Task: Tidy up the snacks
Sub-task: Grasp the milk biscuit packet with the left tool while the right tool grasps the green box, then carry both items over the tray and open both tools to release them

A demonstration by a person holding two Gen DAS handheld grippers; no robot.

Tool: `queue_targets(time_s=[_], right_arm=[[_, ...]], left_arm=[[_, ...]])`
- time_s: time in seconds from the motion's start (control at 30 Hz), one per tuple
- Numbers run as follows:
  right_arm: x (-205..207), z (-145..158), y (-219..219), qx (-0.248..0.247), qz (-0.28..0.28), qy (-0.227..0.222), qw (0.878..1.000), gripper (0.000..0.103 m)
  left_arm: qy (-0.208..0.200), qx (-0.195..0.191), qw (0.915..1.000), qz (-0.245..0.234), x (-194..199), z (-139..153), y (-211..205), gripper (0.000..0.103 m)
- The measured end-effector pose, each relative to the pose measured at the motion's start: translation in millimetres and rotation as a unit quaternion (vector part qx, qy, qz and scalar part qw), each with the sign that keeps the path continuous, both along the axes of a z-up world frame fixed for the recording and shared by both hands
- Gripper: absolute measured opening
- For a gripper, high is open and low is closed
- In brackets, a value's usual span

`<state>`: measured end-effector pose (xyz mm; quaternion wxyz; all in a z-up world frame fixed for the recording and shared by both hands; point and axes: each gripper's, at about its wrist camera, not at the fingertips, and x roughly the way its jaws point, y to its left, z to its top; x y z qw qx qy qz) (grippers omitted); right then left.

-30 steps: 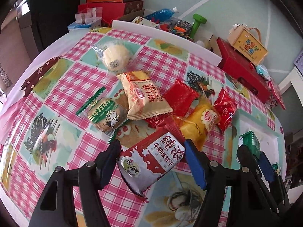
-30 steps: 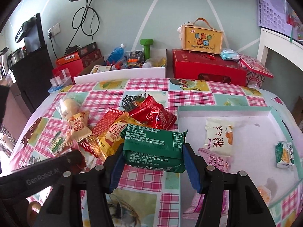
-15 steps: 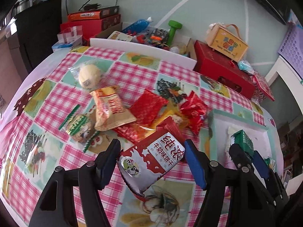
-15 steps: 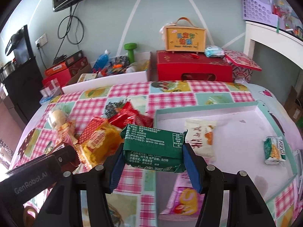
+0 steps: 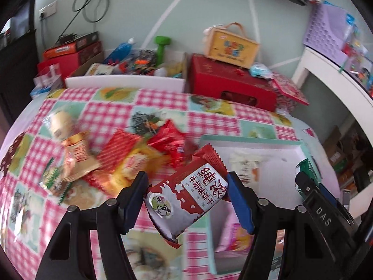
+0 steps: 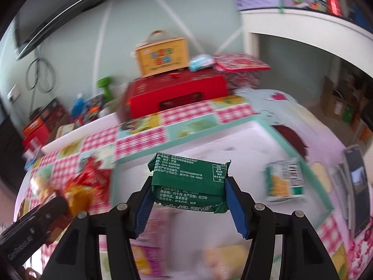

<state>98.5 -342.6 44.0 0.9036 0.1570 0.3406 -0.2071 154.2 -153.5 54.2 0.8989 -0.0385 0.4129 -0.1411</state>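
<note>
A checked pink-and-white cloth covers the surface (image 5: 163, 107), with a loose heap of snack packets (image 5: 121, 154) on it. Beside the heap sits a pale tray (image 6: 233, 137) with a teal rim, a few packets inside. The left hand-held gripper (image 5: 186, 186) clamps a red-and-white biscuit packet (image 5: 188, 193) at the tray's edge; the right hand-held gripper (image 6: 187, 184) pinches a green packet (image 6: 188, 182) above the tray. Beyond — red boxes (image 5: 233, 84) against a pale green wall.

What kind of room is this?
Probably a room at home: a checked tablecloth strewn with snack packets, a wall-mounted TV, and a green dumbbell among clutter by the wall.
</note>
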Motion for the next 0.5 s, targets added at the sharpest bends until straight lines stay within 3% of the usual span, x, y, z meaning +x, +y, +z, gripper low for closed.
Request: queue_targets(time_s=[0.23,0.5], right_arm=[[-16.3,-2.8,-42.4,0.005,-0.052,0.003,0.999,0.062],[-11.3,-9.0,-52.4,0.009,-0.045,0.000,0.999,0.062]], left_arm=[[-0.010,-0.005,0.9989,-0.046,-1.9,-7.7,-41.1,0.070],[-0.006,-0.004,0.9968,-0.080,10.8,-18.2,-80.8,0.070]])
